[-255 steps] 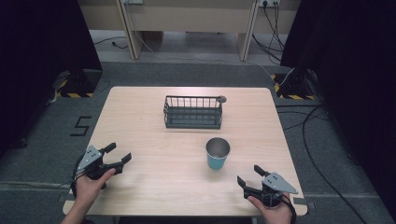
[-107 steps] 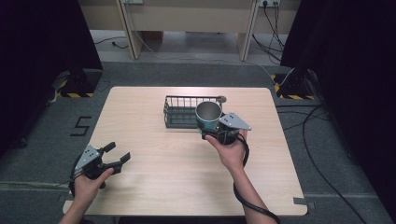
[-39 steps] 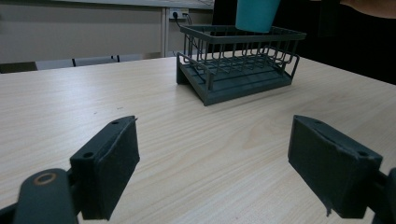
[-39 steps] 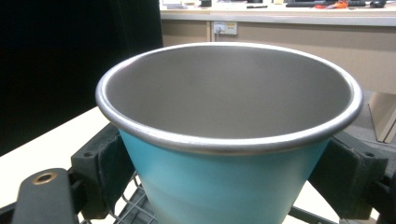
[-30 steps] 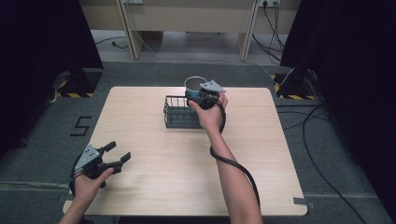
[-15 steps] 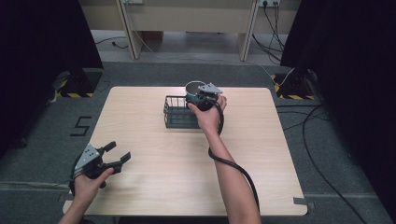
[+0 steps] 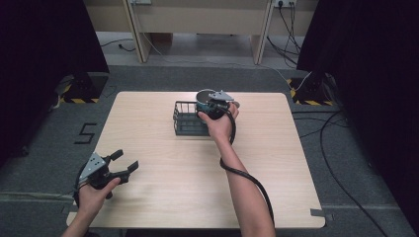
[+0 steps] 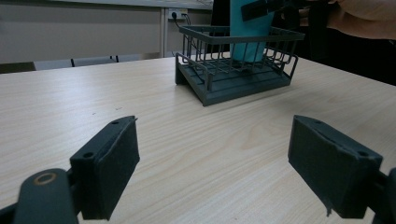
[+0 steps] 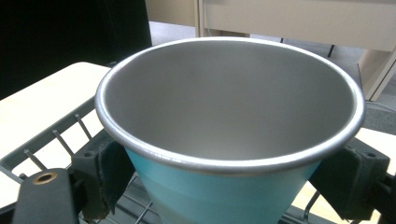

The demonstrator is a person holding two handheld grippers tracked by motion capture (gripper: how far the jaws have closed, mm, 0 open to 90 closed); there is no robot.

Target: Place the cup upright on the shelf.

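Observation:
A teal cup (image 9: 219,191) with a bare metal inside stands upright between the jaws of my right gripper (image 7: 211,104), which is shut on it. The cup (image 7: 203,96) hangs over the right part of a dark wire basket (image 7: 187,118) at the back middle of the table. In the left gripper view the cup (image 8: 250,39) reaches down inside the basket (image 8: 219,81); whether it touches the floor of the basket I cannot tell. My left gripper (image 7: 118,165) rests open near the front left corner, its pads (image 8: 116,165) wide apart over bare wood.
The light wooden table (image 7: 163,187) has its front edge close to my left hand. A cable (image 7: 247,177) trails along the right forearm. Beyond the table are grey floor, desk legs and black curtains on both sides.
The right gripper has carried the cup from the front right of the table to the basket and, over the last second, lowered it into the basket. The left gripper has stayed put.

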